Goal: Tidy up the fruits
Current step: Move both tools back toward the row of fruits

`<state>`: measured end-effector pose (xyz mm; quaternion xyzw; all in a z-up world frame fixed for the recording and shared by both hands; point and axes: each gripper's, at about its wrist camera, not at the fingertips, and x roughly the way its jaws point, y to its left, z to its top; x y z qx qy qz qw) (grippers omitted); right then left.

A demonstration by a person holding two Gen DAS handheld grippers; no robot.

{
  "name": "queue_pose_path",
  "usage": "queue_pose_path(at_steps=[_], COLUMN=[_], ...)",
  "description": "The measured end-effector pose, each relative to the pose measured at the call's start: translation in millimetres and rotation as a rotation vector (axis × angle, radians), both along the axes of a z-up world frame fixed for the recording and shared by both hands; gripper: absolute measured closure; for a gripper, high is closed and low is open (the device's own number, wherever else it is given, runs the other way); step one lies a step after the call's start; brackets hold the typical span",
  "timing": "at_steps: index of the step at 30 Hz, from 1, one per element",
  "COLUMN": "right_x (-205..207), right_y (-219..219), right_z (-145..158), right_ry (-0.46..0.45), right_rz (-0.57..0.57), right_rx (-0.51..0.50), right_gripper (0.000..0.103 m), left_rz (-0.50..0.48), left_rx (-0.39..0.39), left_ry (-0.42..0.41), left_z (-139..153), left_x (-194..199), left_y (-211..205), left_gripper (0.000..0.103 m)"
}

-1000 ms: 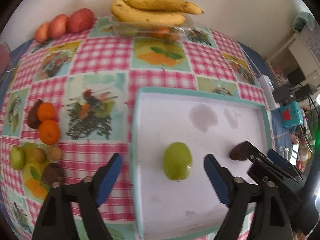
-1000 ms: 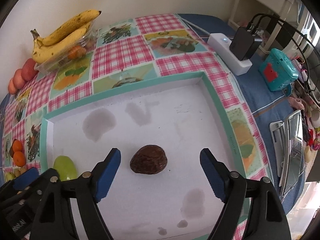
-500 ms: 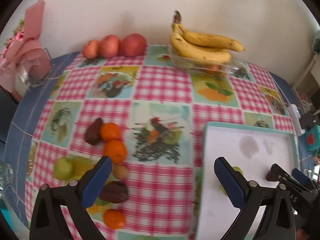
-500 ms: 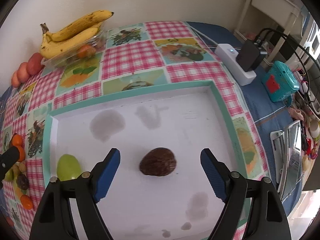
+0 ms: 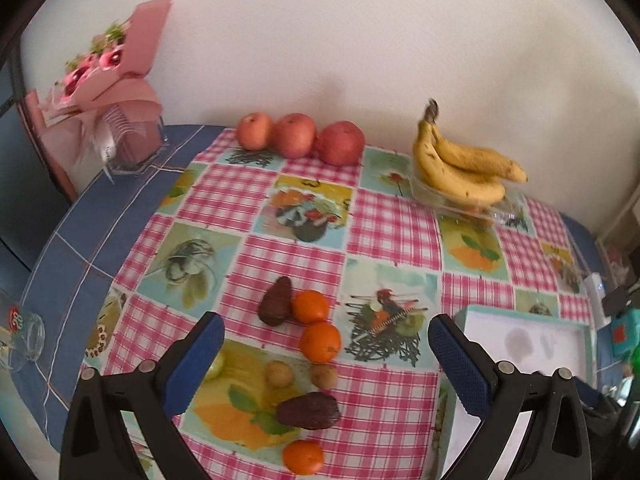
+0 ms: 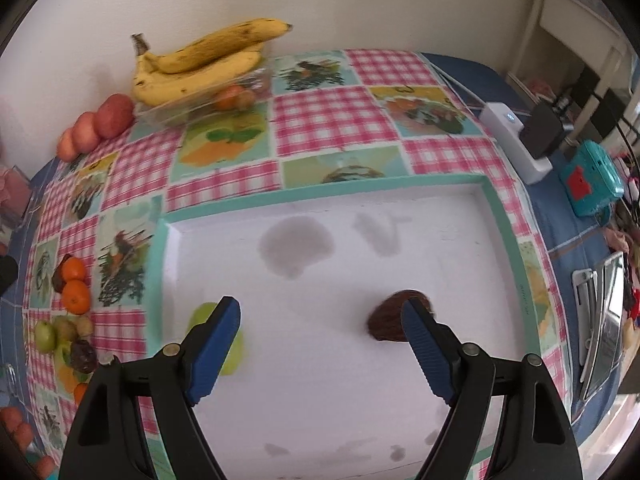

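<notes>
My left gripper is open and empty above a cluster of fruit on the tablecloth: two oranges, two dark avocados, small brown fruits and a third orange. A green fruit is partly hidden behind the left finger. My right gripper is open and empty over the white tray. In the tray lie a green fruit behind the left finger and a dark avocado beside the right finger. The tray also shows in the left wrist view.
Bananas lie on a clear box at the back, with red apples along the wall. A pink bouquet stands at the back left. A power strip and a teal device sit right of the table.
My left gripper has swung left, away from the tray and the green fruit, to above the fruit cluster. My right gripper has shifted left, so the avocado now sits by its right finger.
</notes>
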<state>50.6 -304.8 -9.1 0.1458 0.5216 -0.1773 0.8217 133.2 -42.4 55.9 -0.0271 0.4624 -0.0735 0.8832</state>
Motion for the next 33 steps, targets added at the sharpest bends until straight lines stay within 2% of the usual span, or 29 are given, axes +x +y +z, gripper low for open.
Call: queue_pose_path(at_steps=[4,9,14,22,26,33], right_x=[8,19,28,39,43,51], right_y=[21,57,95,146,169,199], right_z=[6,14,18,17,15,-2], right_ry=[-0.01,-0.037,-0.056,-0.043,-0.035,0.014], right_rz=[0.045,0.115,0.185,0.274,0.317,0.378], right_rx=[0.024,0.041,0.082,0.101,0.106,0.112], right_gripper=[0.02,0.02,0.02,0.02,0.02,0.02], left_rz=[0.028,0.081,0.148,0.185,0.172,0.138], left_rx=[-0.022,0.035,0.059,0.055,0.048,0.039], left_ry=[-0.007,-0.001,0.009,0.027,0.059,0.182], left_z=[8,13,17,17,7,-39], left_x=[1,3,2,-3,3,21], left_y=[26,64,103,135,135,129], left_gripper=[0.0,0.0,0.0,0.0,0.0,0.0])
